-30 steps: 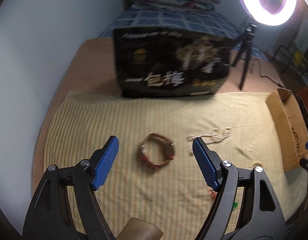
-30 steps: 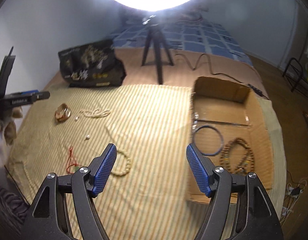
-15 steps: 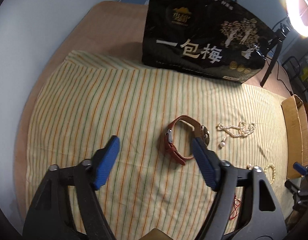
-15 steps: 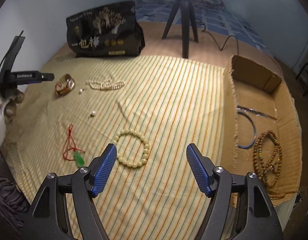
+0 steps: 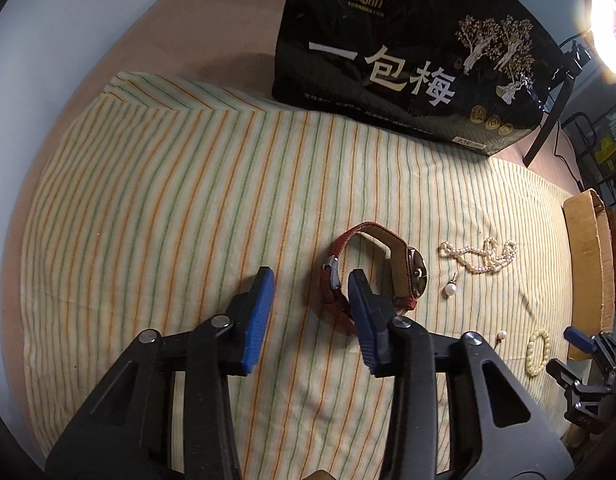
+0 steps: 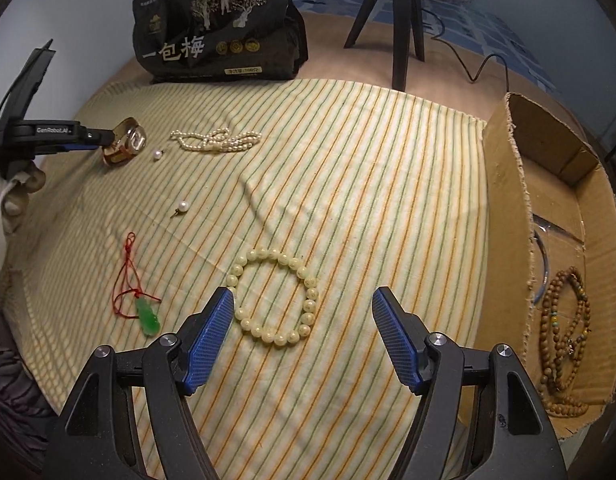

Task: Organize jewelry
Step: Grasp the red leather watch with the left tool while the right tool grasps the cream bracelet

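The left gripper stands apart, one finger inside the watch loop. The right gripper, spread wide, frames the bead bracelet; only its view shows inside the box.

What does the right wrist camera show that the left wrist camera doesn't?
Only the right wrist view shows the green pendant on a red cord, the inside of the cardboard box with brown wooden beads, and the right gripper wide open near the cream bead bracelet. Only the left wrist view shows the ring light and the left gripper, one finger inside the watch loop. Both share the watch, pearl necklace, loose pearls, bracelet and black bag.
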`<state>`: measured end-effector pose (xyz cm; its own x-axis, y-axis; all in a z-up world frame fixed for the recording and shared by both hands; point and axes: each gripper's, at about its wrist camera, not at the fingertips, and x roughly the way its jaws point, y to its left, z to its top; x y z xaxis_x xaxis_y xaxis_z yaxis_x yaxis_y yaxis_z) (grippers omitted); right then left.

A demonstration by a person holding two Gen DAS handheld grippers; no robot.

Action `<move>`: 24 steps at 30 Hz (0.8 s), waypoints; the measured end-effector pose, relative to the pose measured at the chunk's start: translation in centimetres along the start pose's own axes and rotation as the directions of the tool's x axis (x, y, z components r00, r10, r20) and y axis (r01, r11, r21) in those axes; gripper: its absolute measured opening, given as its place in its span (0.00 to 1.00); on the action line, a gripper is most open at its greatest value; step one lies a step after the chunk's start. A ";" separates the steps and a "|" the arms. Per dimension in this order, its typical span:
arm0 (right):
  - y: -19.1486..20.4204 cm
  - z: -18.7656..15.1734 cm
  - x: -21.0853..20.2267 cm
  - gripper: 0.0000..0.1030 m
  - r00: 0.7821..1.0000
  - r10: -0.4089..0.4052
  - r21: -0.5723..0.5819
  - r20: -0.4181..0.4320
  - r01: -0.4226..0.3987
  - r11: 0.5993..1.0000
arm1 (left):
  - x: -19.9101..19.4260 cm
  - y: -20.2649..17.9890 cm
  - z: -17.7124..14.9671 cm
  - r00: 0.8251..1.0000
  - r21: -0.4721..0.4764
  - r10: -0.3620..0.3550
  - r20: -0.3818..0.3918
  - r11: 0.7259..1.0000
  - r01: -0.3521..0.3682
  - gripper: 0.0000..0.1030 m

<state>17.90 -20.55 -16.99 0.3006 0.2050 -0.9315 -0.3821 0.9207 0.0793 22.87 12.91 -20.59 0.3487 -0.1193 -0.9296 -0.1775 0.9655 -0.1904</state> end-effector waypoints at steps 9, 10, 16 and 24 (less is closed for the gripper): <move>0.0 0.0 2.1 0.38 0.998 0.008 0.002 -0.063 -0.008 1.000 | 1.4 -1.5 0.1 1.000 0.034 0.018 0.002 0.999 -0.018 0.27; -0.1 0.1 2.3 0.35 0.998 0.005 0.005 -0.066 -0.005 1.000 | 1.5 -1.7 0.1 1.000 0.043 0.026 0.004 0.999 -0.026 0.26; -0.4 0.2 2.6 0.11 0.998 0.012 0.016 -0.062 -0.012 1.000 | 2.2 -2.9 0.1 0.999 0.063 0.033 0.012 0.997 -0.034 0.13; -0.5 0.3 1.9 0.06 1.000 0.014 0.021 -0.022 -0.014 1.000 | 1.6 -3.7 0.3 0.999 0.054 0.018 0.033 0.998 -0.020 0.08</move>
<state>18.89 -20.49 -18.68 0.2758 0.2107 -0.9378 -0.3675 0.9247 0.0997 24.33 9.16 -21.31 0.3753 -0.0944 -0.9221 -0.1346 0.9787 -0.1550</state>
